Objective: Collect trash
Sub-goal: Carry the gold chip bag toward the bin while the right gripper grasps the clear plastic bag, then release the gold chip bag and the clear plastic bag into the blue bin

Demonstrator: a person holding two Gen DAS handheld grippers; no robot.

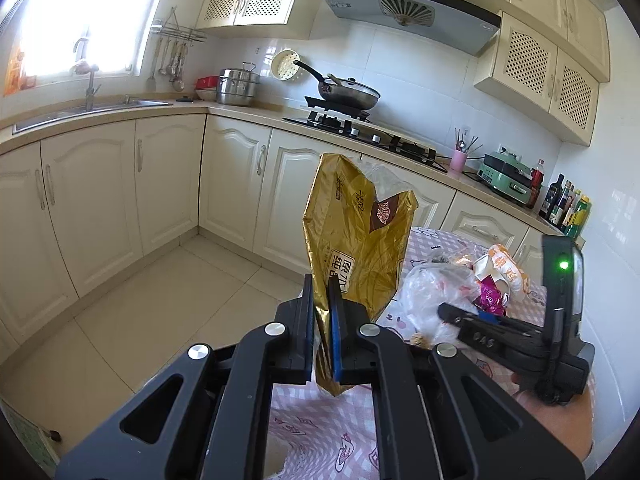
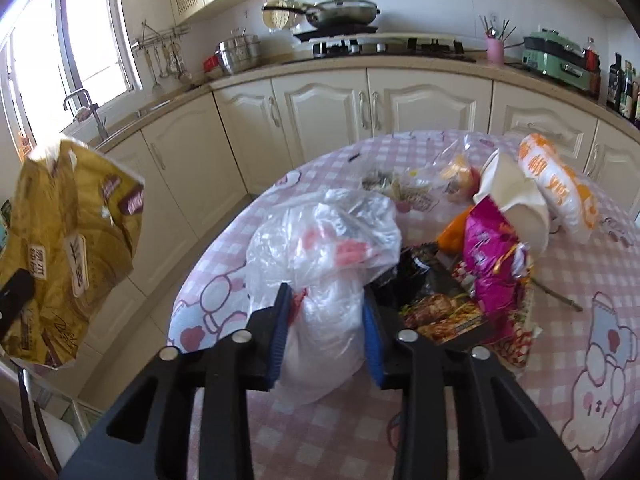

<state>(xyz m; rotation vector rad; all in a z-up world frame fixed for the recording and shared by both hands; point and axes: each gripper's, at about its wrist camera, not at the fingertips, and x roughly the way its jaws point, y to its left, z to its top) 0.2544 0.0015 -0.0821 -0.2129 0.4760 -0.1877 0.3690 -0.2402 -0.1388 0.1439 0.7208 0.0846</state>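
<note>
While the left tool (image 1: pixel 322 312) is clamped nearly closed on the lower part of the gold snack bag (image 1: pixel 356 232), that bag hangs clear of the worktop (image 2: pixel 560 280), off its left edge and over the floor, long axis roughly vertical, open torn end up.

Right tool (image 2: pixel 326 324): jaws partly open, straddling the clear plastic bag (image 2: pixel 324 240). Blue pads sit either side of the bag's lower bulge, left pad touching or almost touching the film; can't tell if the right pad has contact. I'd call it a grasp in progress, not a secured one.

Key relation: the plastic bag lies dead ahead of the right tool, between its fingers, bulk extending forward and up away from the camera. Closing straight in should catch it, no reposition needed by my read. The right tool is clearly the nearer one; the left is well off to the side and occupied.

Rest of the trash is still on the worktop, just right of the plastic bag: magenta wrapper (image 2: pixel 492 256), dark printed packet (image 2: pixel 440 312), white paper cup (image 2: pixel 516 200), orange-and-white bag (image 2: pixel 560 188) further back.

Risk: thin film may slip or bunch.
</note>
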